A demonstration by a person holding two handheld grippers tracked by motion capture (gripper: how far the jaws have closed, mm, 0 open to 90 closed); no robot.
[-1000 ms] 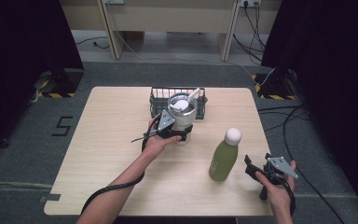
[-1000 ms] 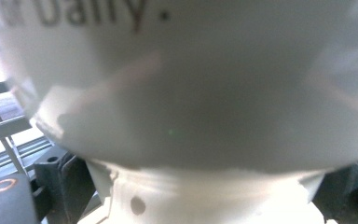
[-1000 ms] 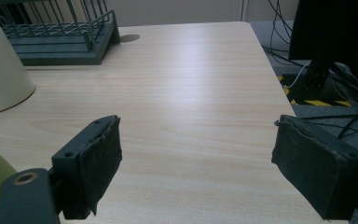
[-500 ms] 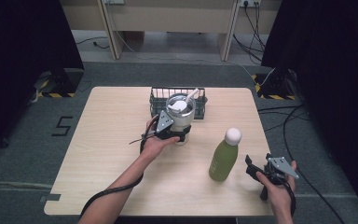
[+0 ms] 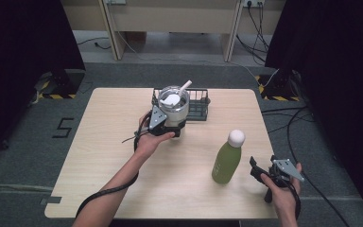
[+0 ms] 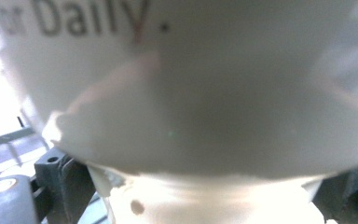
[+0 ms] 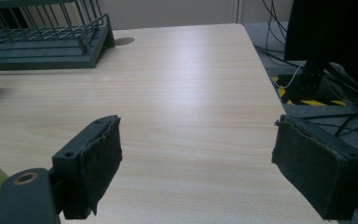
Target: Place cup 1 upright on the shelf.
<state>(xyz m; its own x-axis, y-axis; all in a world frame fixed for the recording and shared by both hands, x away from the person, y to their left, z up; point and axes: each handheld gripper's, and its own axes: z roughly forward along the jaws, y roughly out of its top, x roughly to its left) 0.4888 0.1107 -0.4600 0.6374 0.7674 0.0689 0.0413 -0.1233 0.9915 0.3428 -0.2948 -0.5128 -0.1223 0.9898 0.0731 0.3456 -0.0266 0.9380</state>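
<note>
Above table (image 5: 123, 156), left tool (image 5: 163, 124) clamps tumbler (image 5: 174, 105).

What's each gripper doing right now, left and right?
Left gripper: closed on the white cup, held at the wire basket.
Right gripper: open, nothing between its jaws, near the green bottle.

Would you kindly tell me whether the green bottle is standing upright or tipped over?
Upright: the green bottle stands on its base on the table, white cap on top, apart from both grippers.
</note>
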